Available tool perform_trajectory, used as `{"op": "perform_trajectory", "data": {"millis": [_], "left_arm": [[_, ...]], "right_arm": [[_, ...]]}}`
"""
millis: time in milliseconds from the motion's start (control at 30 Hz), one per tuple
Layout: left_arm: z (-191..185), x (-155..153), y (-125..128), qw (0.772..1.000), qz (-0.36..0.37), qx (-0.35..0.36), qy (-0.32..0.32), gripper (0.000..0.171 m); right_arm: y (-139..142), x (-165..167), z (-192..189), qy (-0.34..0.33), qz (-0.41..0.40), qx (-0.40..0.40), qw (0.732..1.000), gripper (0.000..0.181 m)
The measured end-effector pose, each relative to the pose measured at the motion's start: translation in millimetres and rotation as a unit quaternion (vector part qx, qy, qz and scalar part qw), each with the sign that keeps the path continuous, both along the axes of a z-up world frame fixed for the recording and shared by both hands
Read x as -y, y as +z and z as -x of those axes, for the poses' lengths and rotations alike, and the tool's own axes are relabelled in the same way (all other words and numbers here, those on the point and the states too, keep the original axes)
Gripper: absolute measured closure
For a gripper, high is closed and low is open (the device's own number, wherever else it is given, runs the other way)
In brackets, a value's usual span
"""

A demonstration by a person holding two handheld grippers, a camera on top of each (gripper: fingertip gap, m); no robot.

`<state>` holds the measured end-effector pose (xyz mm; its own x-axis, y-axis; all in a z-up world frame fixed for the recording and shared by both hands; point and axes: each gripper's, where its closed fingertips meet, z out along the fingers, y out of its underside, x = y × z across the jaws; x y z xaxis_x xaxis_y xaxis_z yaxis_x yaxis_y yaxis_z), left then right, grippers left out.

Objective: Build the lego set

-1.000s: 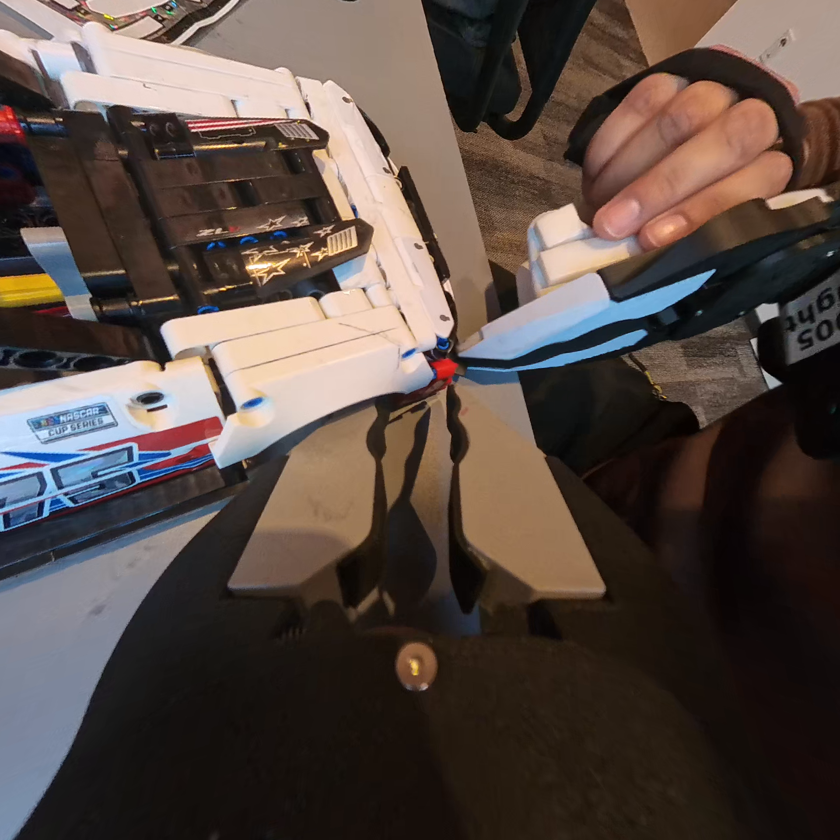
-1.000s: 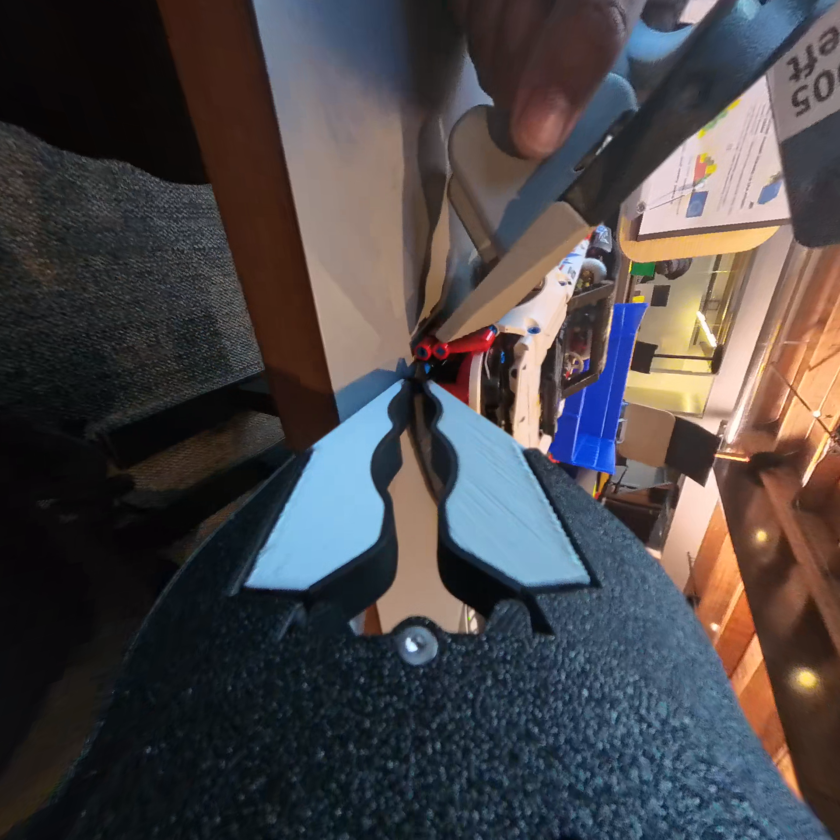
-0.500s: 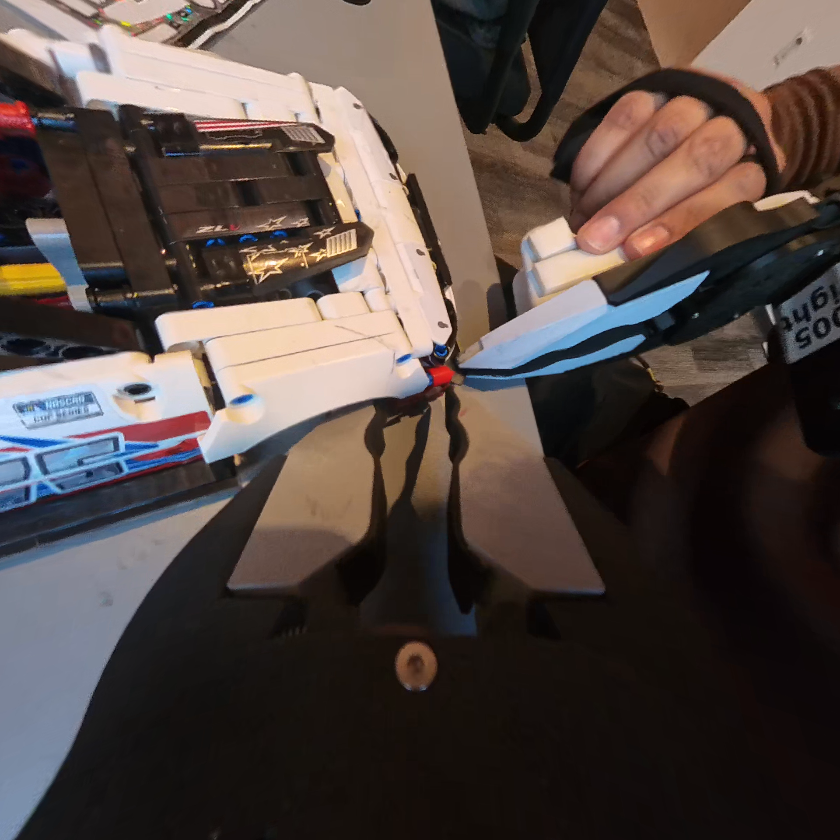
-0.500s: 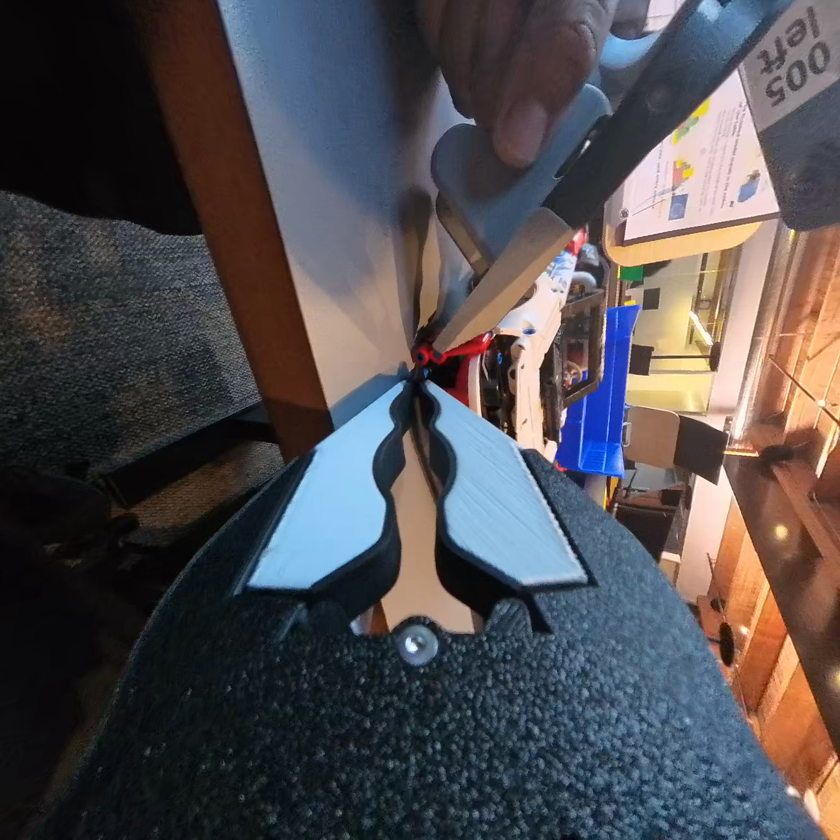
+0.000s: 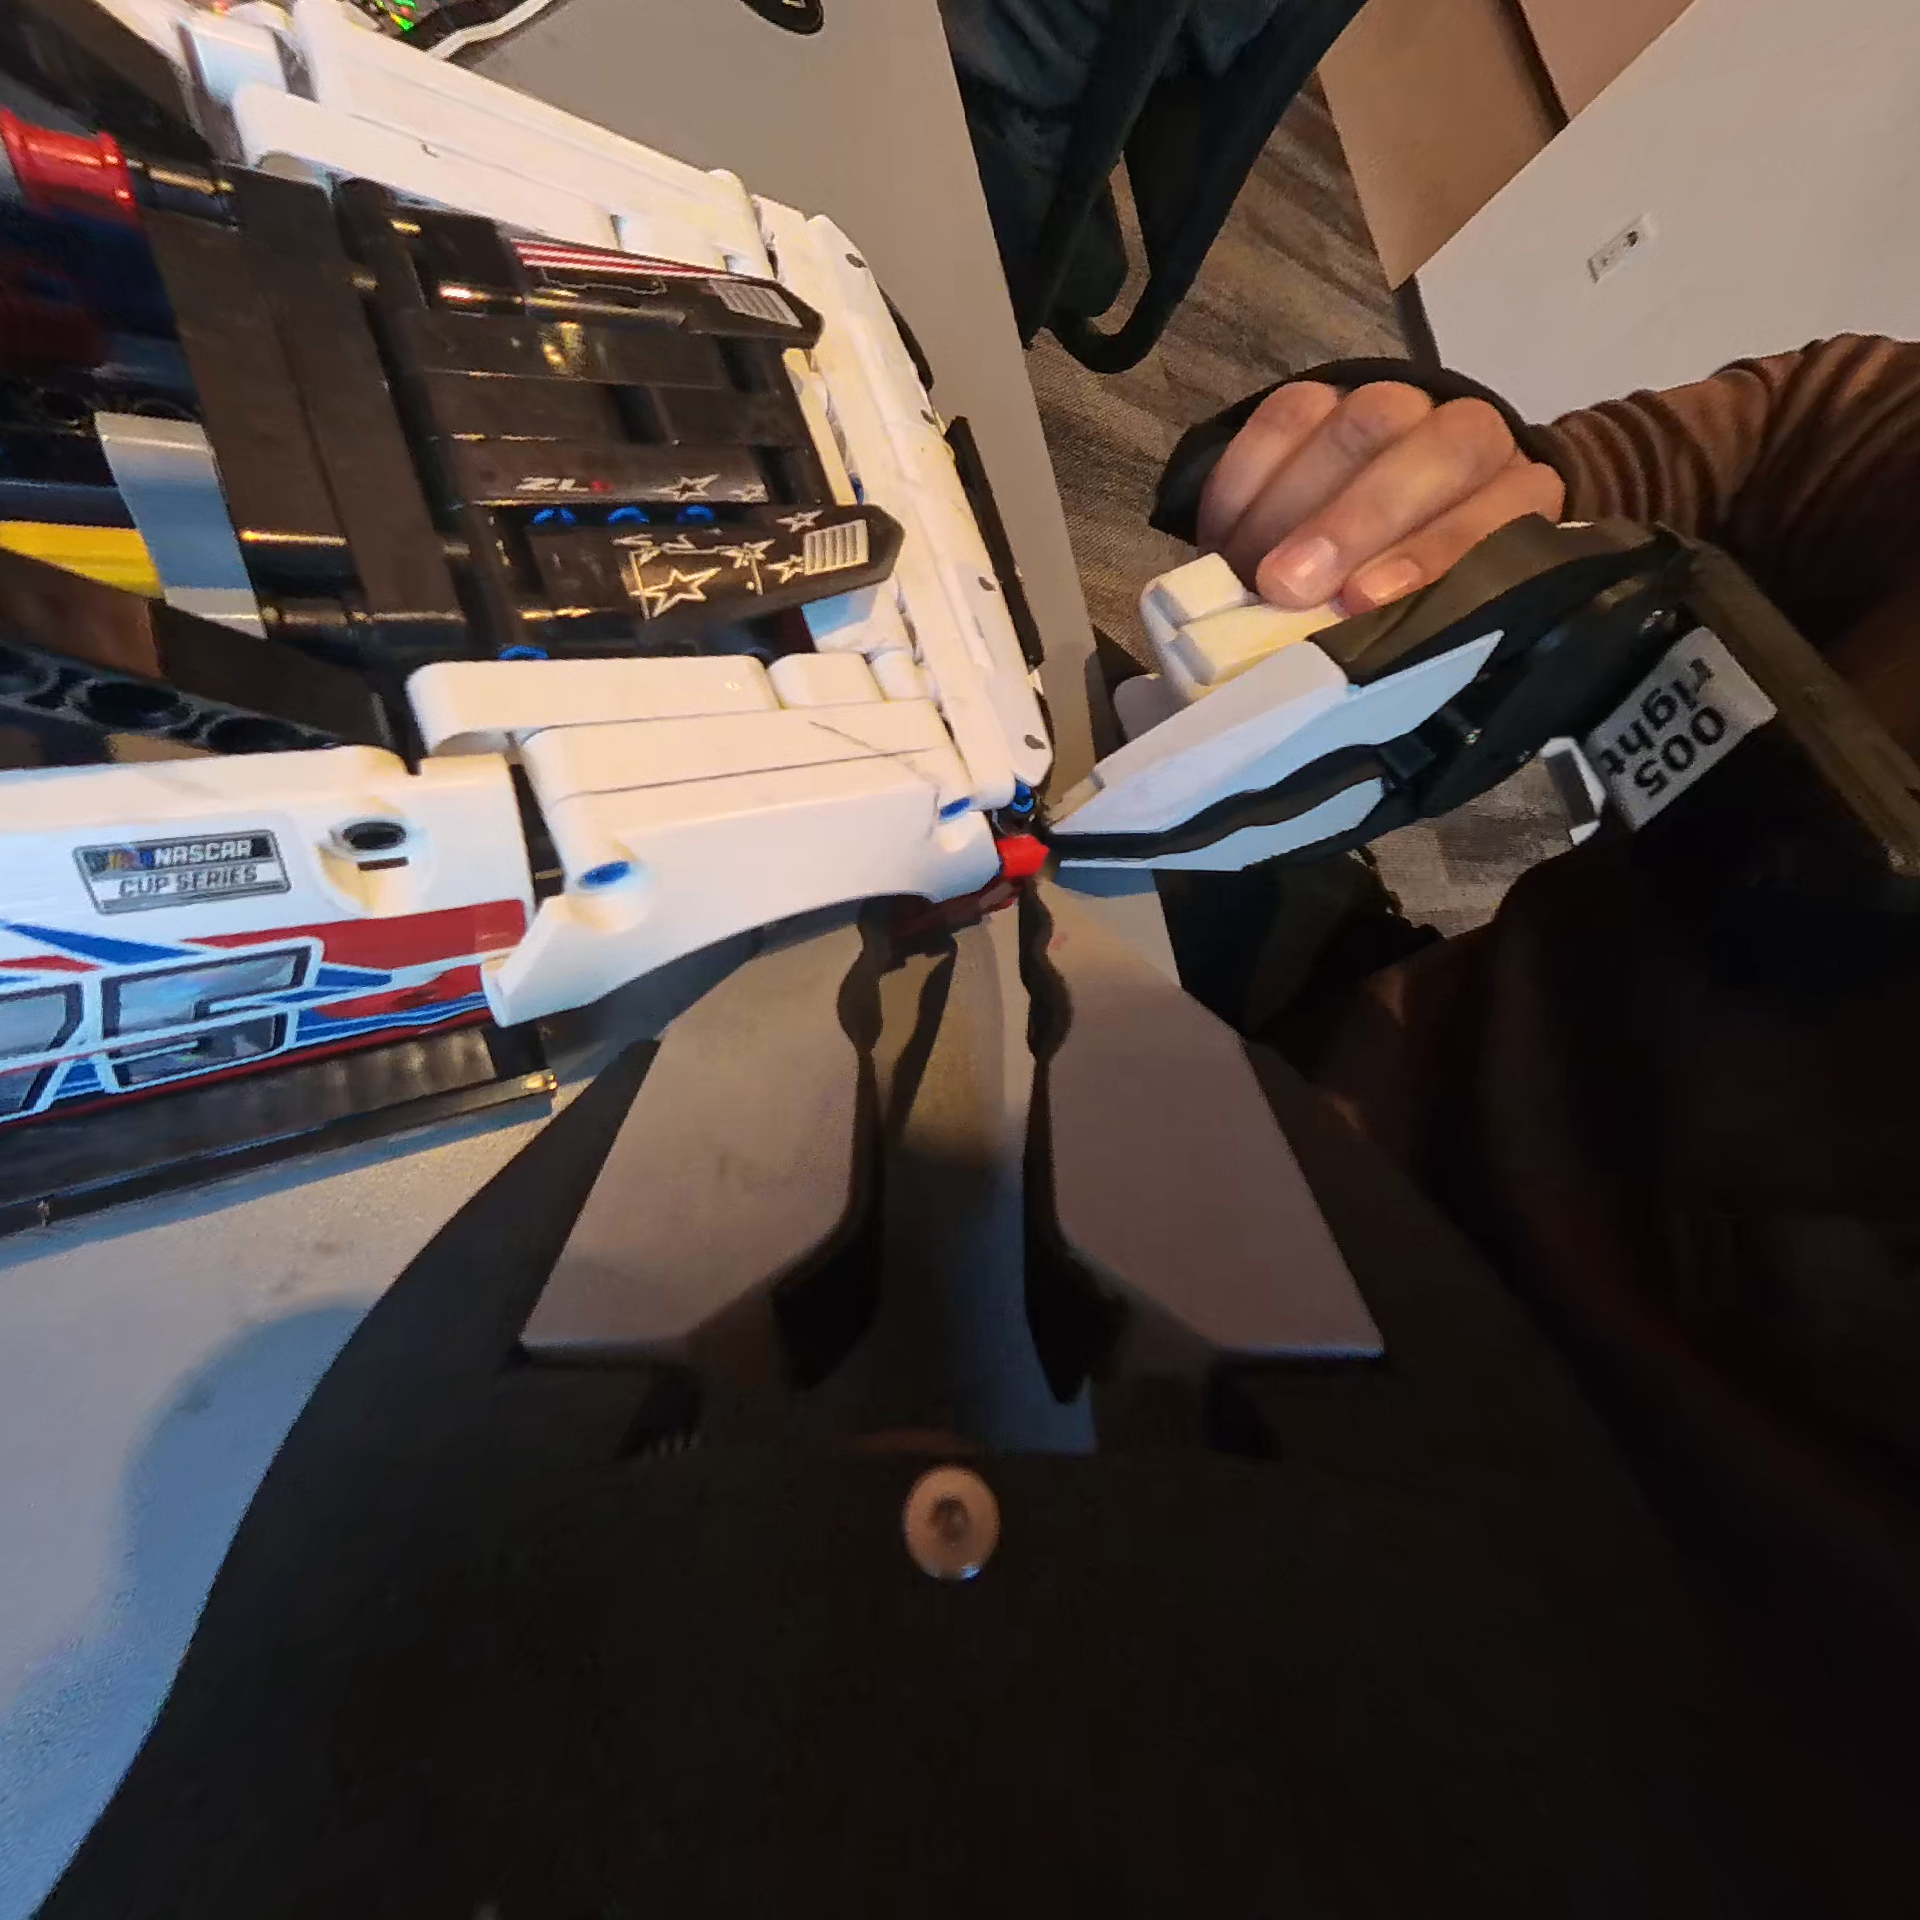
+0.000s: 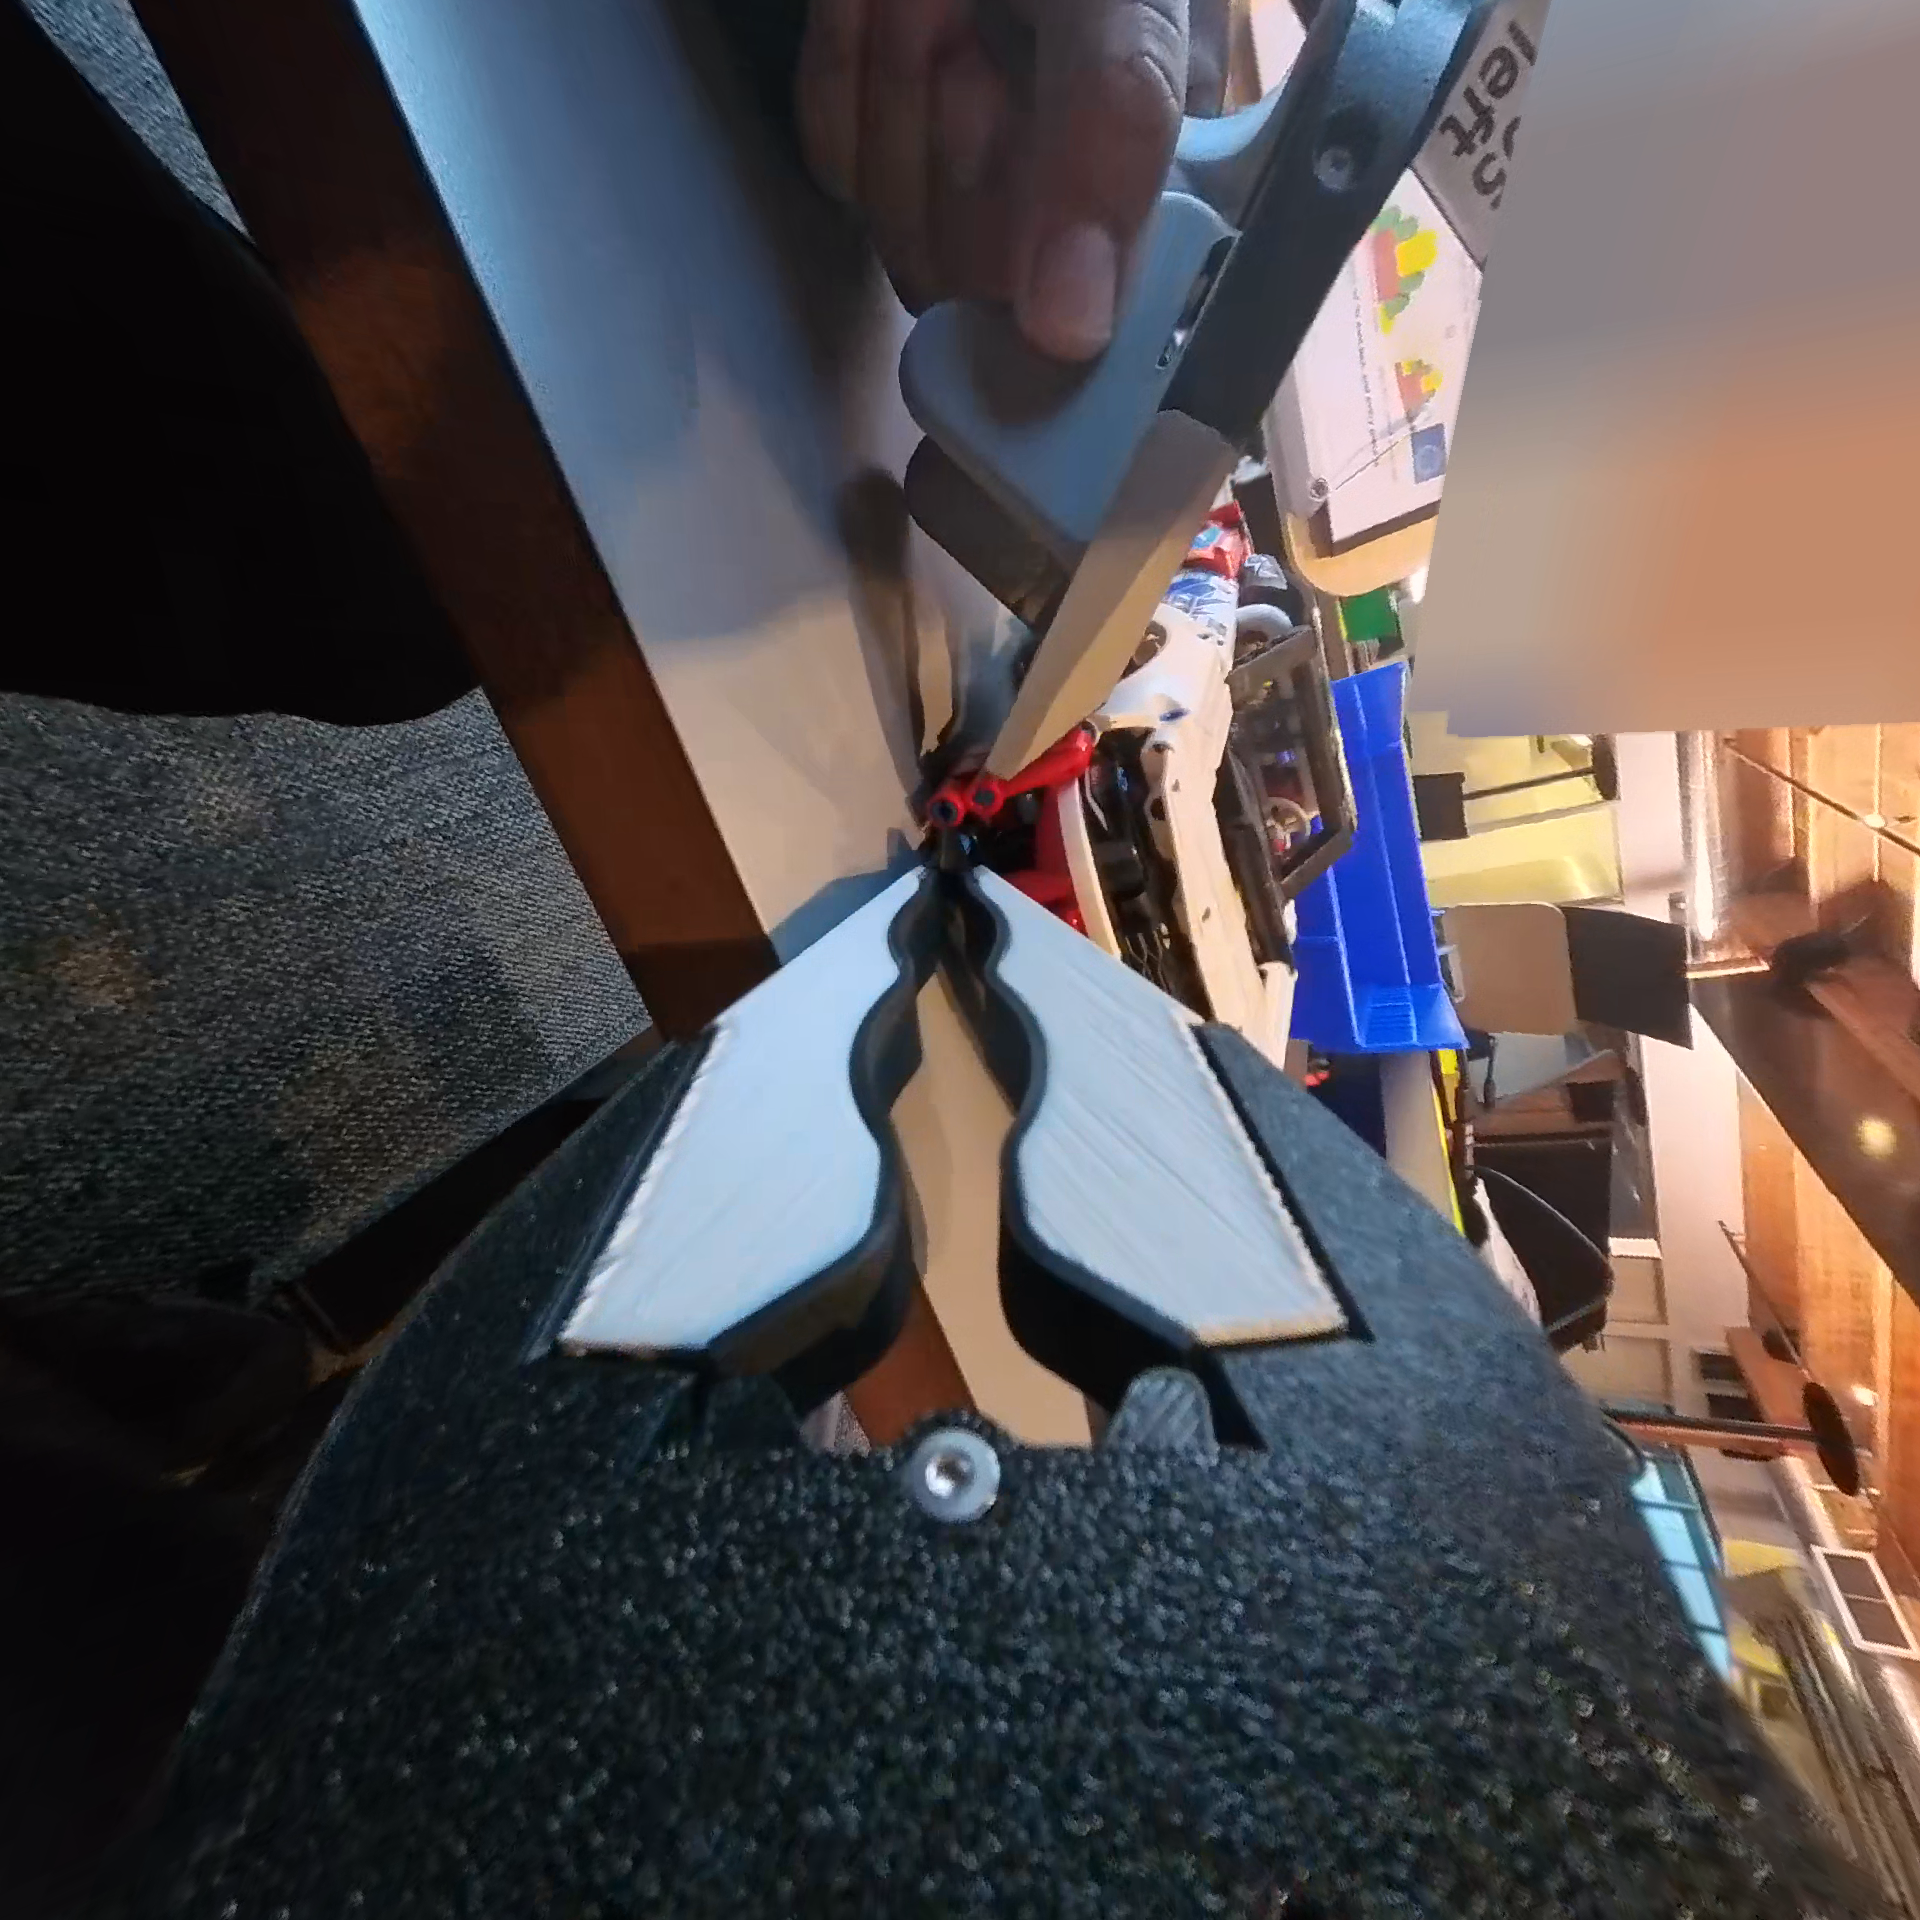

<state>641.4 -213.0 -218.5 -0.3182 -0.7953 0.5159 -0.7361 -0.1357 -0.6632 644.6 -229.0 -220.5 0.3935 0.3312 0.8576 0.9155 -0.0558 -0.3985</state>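
Both grippers have kept their pinch since a second ago while the views drifted slightly: the right gripper (image 5: pixel 1055 831) is clenched at the red pin (image 5: pixel 1020 855) on the corner of the one white Lego car (image 5: pixel 644 769), which lies on the grey table (image 5: pixel 156 1403). Beside it, the left gripper (image 6: pixel 992 774) is clamped on a red part (image 6: pixel 1039 777); two grippers, one car.

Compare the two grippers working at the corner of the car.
1. Pose: the left gripper reaches in over the table; the right gripper comes from beyond the table's edge, roughly crosswise to it.
2. Look: the left gripper's fingers appear grey in shadow; the right gripper's are bright white with black pads.
3. State: the right gripper's tips meet; the left gripper's seem to pinch the red connector.
Both converge on one corner of the white lego car.
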Motion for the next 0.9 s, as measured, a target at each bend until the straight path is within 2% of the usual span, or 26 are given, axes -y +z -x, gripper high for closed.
{"op": "perform_trajectory", "data": {"millis": [200,433,567,600,667,733,900], "left_arm": [[0.0,-0.3,-0.5,1.0,0.003,-0.003,0.001,0.15],[-1.4,-1.7,-2.2,1.0,-0.016,0.0,0.006,0.15],[-2.1,-2.7,0.0,1.0,-0.018,0.01,0.009,0.15],[-2.3,-4.6,-2.4,0.999,-0.031,0.006,0.014,0.157],[-1.2,-3.3,-5.3,0.998,-0.055,0.005,0.007,0.158],[-1.2,-4.8,-6.7,0.999,-0.047,-0.006,0.008,0.158],[-3.4,-8.7,-6.0,0.999,-0.045,-0.005,0.019,0.156]], "right_arm": [[-0.9,-1.0,-0.1,0.001,0.011,-0.004,1.0,0.179],[0.4,-3.7,-0.3,-0.036,0.049,-0.034,0.998,0.181],[5.6,-3.2,-2.3,-0.053,0.034,-0.059,0.996,0.181],[6.2,-2.3,-2.3,-0.053,0.027,-0.064,0.996,0.181],[-1.1,-2.5,0.3,-0.047,0.037,-0.07,0.996,0.181],[-1.3,-3.9,-0.9,-0.039,0.031,-0.041,0.998,0.181],[0.9,-9.0,-0.8,-0.031,0.053,-0.068,0.996,0.181]]}}
